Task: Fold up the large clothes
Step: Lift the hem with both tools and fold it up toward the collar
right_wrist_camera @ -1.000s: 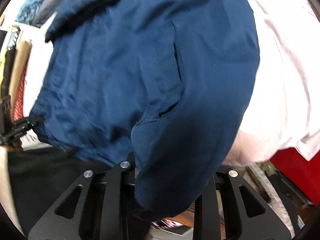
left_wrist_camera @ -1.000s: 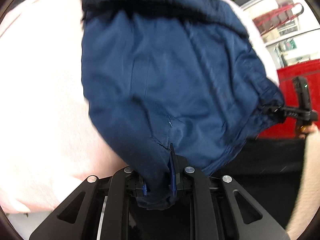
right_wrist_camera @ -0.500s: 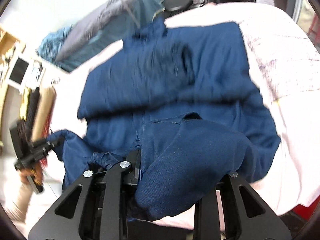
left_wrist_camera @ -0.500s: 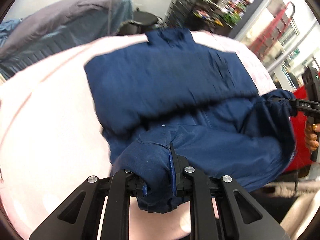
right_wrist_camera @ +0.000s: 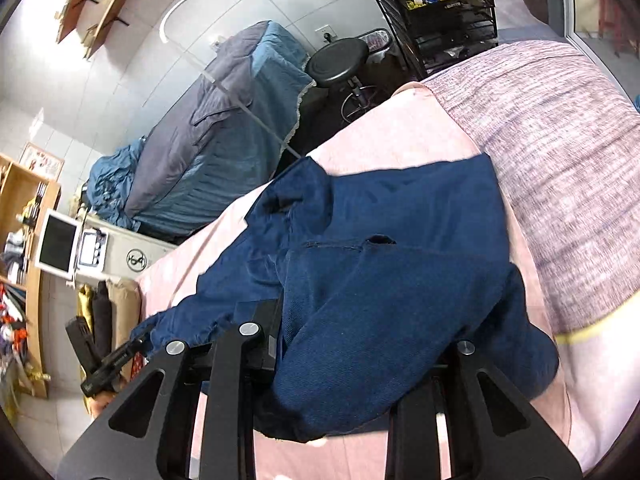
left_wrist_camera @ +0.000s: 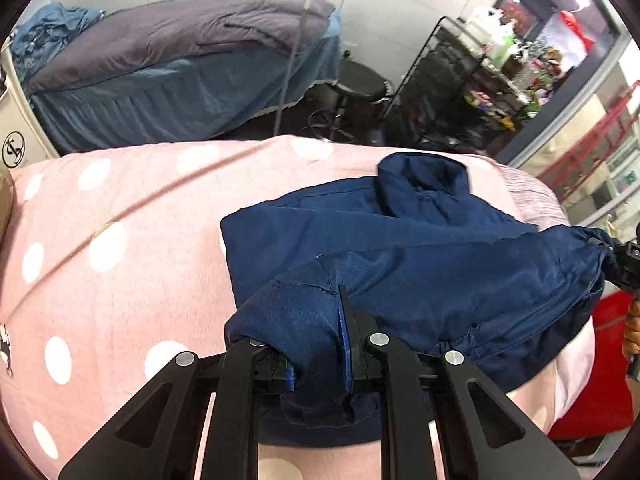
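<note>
Since lifted, jacket [left_wrist_camera: 420, 264] now lower.

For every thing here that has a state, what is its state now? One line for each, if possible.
Navy blue jacket: lying on the bed, lower edge lifted and partly folded over, collar at the far end.
Left gripper: shut on the jacket's hem.
Right gripper: shut on the jacket's hem, fingers mostly hidden by cloth.
Pink polka-dot bedsheet: spread flat under the jacket.
Grey quilt: heaped on the far blue bed.
</note>
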